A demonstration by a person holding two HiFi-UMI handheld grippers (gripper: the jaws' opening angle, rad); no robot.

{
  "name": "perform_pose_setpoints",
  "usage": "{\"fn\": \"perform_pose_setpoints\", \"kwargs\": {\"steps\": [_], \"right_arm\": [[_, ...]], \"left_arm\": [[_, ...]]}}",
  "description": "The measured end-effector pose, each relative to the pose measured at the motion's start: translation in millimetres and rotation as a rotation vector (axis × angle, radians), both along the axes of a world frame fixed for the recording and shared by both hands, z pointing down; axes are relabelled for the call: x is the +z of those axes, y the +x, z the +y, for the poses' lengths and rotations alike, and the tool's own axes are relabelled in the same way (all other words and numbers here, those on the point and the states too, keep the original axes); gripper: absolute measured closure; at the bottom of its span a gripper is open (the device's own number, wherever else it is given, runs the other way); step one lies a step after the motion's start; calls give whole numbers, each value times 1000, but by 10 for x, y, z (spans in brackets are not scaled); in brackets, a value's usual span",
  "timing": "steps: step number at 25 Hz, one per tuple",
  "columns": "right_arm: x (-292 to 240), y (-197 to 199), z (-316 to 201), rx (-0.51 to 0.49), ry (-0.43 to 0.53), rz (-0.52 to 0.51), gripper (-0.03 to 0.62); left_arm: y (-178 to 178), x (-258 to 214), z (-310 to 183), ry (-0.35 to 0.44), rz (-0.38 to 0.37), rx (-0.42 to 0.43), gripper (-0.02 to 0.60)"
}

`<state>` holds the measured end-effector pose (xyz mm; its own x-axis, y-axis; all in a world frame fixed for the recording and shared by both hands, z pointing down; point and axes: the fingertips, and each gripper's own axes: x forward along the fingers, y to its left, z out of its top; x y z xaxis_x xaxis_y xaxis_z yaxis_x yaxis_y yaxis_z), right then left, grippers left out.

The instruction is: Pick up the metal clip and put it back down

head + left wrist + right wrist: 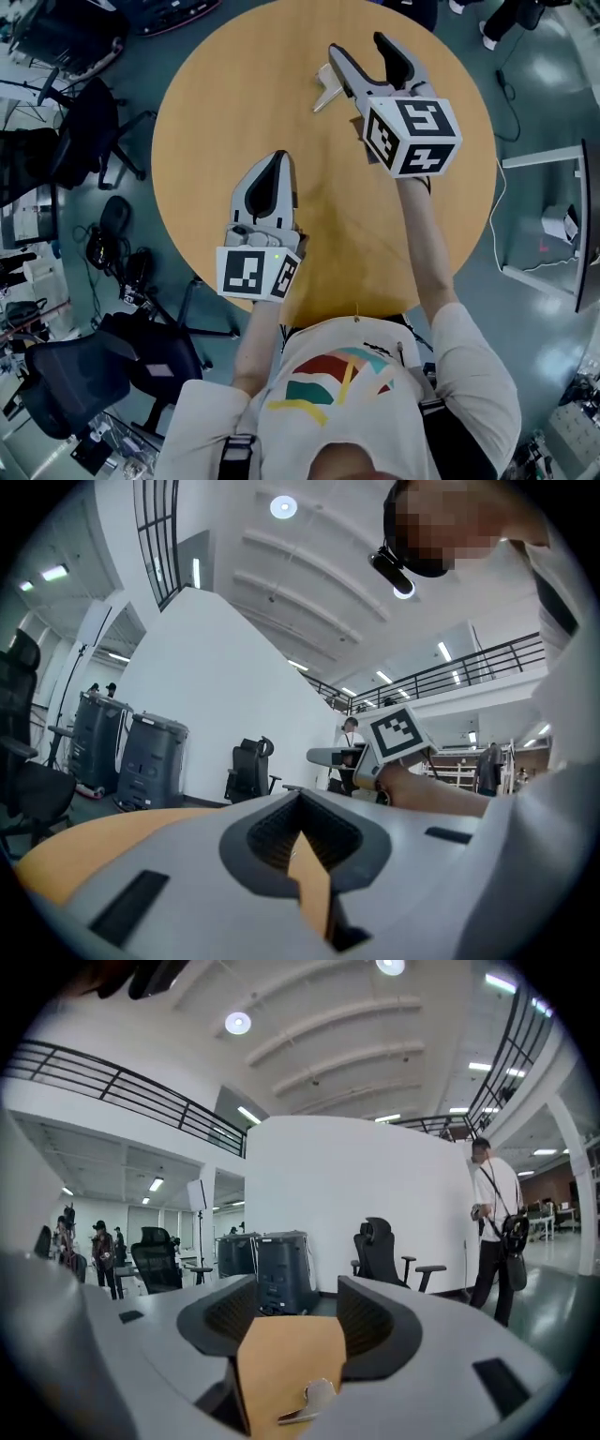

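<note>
Round wooden table (234, 94), seen from above. The metal clip (327, 90) lies on the far part of the tabletop, just beside the outer side of one jaw of the right gripper (357, 44). Whether clip and jaw touch cannot be told from the head view. The clip is small, pale silver and dull-shiny, with a flat tab pointing toward the person's left. In the right gripper view the clip (310, 1401) shows low in the gap as a rounded tab with a thin bright strip, resting on the wood. Right gripper jaws are spread wide, nothing pinched. The left gripper (278, 159) rests nearer the person, well apart from the clip, jaws pressed together, empty.
</note>
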<state>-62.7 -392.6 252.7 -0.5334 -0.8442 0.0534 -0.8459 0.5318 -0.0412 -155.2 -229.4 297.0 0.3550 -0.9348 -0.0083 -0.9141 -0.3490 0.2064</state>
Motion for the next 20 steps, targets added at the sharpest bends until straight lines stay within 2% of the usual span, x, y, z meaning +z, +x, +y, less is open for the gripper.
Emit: {"fn": "perform_pose_setpoints", "kwargs": {"steps": [1,4,5,13,20], "right_arm": [[-136,51,217,18,24,1,340],[-368,254,972,61,76,-44,552],[-392,316,1226,65,81,-61,576],[-417,455,2751,55,17,-162,580],[-242,536,3422,62,-46,-168,580]], "left_arm": [[26,-103,129,17,-3,7,540],[111,-365,545,49,3,7,539],[139,-440,668,57,8,6,540],[246,-831,1425,125,13,41,540],[421,-823,1775,114,7,82,538]]}}
